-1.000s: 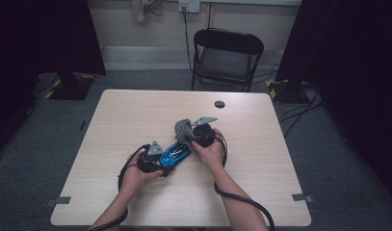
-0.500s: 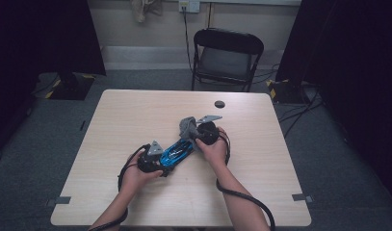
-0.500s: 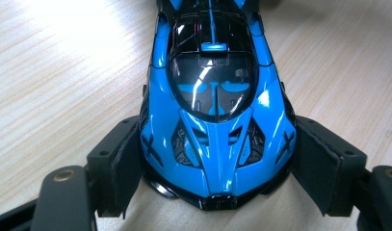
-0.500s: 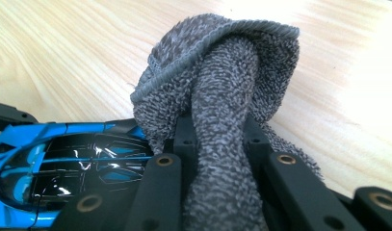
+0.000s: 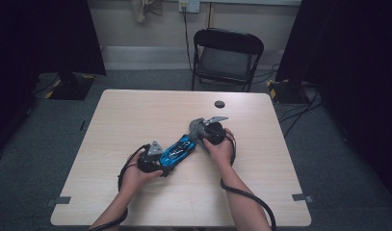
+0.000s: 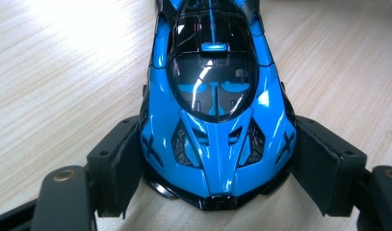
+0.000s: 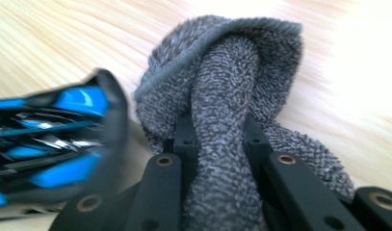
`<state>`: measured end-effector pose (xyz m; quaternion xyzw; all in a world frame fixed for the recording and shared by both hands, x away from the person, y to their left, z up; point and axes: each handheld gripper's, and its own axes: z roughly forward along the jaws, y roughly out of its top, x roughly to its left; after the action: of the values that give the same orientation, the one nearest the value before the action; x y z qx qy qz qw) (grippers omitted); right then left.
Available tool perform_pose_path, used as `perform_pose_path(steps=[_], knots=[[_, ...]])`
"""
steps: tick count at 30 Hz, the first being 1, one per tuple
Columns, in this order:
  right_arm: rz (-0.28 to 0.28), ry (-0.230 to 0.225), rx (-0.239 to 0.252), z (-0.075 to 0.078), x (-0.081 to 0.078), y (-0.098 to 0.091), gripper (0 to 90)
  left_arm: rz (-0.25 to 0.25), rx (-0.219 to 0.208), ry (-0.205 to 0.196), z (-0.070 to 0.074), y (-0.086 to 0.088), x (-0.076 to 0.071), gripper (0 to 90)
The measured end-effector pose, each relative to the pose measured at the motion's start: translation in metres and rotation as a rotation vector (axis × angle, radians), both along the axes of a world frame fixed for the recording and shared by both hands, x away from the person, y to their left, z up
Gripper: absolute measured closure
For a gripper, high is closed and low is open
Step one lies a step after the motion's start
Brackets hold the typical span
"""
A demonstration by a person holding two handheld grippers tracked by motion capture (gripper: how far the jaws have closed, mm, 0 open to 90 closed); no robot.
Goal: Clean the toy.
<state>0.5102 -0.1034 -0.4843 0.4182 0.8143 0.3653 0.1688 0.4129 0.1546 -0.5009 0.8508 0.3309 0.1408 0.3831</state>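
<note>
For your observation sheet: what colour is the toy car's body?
Bright blue with black trim, toy car; best in the left gripper view.

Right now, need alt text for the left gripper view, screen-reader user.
A glossy blue and black toy car sits nose-first between the left gripper, whose two black jaws clamp the car's front flanks. It rests on a pale wood-grain table, its body running away toward the top of the picture.

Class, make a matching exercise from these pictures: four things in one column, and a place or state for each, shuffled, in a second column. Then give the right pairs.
1. blue toy car
2. grey towel
3. folding chair
4. small dark disc

A. pinched in the right tool
B. lies alone near the table's far edge
C. clamped at the nose by the left tool
D. stands behind the table

Pairs: 1-C, 2-A, 3-D, 4-B
</note>
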Motion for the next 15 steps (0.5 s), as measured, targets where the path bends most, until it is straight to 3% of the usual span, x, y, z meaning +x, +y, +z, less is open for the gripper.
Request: perform_pose_path(steps=[9, 15], knots=[[-0.024, -0.006, 0.006, 0.005, -0.001, -0.016, 74.6, 0.000, 0.000, 0.001, 0.000, 0.000, 0.000, 24.3], [0.012, -0.046, 0.027, 0.025, -0.010, -0.011, 74.5, 0.000, 0.000, 0.000, 0.000, 0.000, 0.000, 24.3]])
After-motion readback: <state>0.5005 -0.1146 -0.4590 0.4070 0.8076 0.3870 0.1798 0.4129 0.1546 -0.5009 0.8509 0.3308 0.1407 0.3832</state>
